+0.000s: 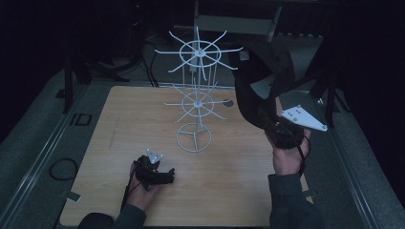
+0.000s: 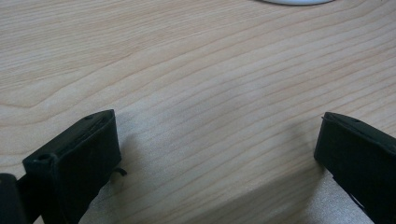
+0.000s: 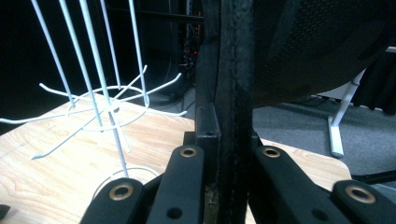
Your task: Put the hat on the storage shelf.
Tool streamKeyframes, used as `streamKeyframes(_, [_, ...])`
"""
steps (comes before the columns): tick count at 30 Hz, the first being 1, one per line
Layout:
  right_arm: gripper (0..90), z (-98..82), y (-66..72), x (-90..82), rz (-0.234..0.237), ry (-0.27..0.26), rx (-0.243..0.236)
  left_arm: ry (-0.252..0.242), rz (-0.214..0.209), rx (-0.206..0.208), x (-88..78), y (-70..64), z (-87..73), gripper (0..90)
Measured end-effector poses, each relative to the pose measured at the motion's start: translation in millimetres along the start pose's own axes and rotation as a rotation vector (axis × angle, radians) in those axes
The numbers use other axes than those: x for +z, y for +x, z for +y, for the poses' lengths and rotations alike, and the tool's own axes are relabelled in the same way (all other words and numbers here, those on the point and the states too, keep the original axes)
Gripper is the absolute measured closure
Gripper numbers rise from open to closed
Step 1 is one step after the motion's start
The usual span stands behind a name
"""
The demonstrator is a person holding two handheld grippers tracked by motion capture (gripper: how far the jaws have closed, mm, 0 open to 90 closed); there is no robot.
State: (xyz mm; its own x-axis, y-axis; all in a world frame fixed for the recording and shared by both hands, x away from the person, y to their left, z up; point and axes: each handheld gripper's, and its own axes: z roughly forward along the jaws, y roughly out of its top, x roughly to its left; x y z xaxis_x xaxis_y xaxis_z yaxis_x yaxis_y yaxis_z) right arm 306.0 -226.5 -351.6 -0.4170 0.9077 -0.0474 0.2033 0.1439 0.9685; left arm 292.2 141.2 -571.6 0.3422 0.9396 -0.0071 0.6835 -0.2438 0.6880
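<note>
The right gripper (image 1: 267,121) is up above the far right part of the pale wooden tabletop (image 1: 119,143), its jaws clamped tight on the strap of a black bag (image 1: 260,71), which hangs in the air just right of the white wire rack with two tiers of radiating hooks (image 1: 197,102). In the right gripper view the black strap (image 3: 231,93) runs straight up between the jaws, with the bag's dark mesh body looming at upper right and the rack's hook arms spread to the left. So the pick-up looks done: the bag is off the tabletop and carried at about the height of the upper hooks. What seems left is the hanging itself, since no hook carries the strap yet. The left gripper (image 1: 160,174) rests low at the near left, jaws wide apart with bare wood between them, holding nothing and taking no part for now.
</note>
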Motion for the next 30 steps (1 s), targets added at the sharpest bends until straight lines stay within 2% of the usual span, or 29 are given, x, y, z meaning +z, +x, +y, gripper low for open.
streamKeyframes(12, [86.2,-7.3,11.1,1.6,0.000,-0.012,-0.021,0.000,0.000,0.000,0.0,0.0,0.0,0.2])
streamKeyframes(17, [85.9,-13.0,19.1,3.4,-0.008,-0.009,-0.069,0.000,0.000,0.000,0.0,0.0,0.0,0.2])
streamKeyframes(19, [84.6,-17.6,23.7,7.4,0.004,0.013,-0.103,0.000,-0.001,0.000,-0.1,0.0,0.0,0.2])
streamKeyframes(20, [84.6,-17.6,23.7,7.4,0.004,0.013,-0.103,0.001,-0.001,0.002,-0.1,0.1,0.0,0.2])
streamKeyframes(21, [83.7,-20.5,26.4,10.4,0.013,0.032,-0.128,0.002,-0.001,0.002,-0.2,0.1,0.0,0.2])
streamKeyframes(25, [82.3,-24.0,29.3,13.9,0.032,0.055,-0.149,0.000,-0.001,-0.001,0.0,0.0,0.0,0.2])
streamKeyframes(26, [81.4,-24.8,29.8,14.7,0.038,0.059,-0.154,0.000,-0.001,-0.001,0.0,0.0,0.0,0.2])
streamKeyframes(27, [72.7,-25.5,29.8,15.4,0.056,0.066,-0.154,0.000,-0.001,-0.001,0.0,0.0,0.0,0.2])
streamKeyframes(28, [72.7,-25.5,29.8,15.4,0.056,0.066,-0.154,-0.001,-0.001,-0.002,0.0,-0.1,0.0,0.2])
streamKeyframes(30, [61.3,-25.2,28.1,15.2,0.082,0.071,-0.132,-0.001,-0.001,-0.002,0.0,-0.2,0.0,0.2])
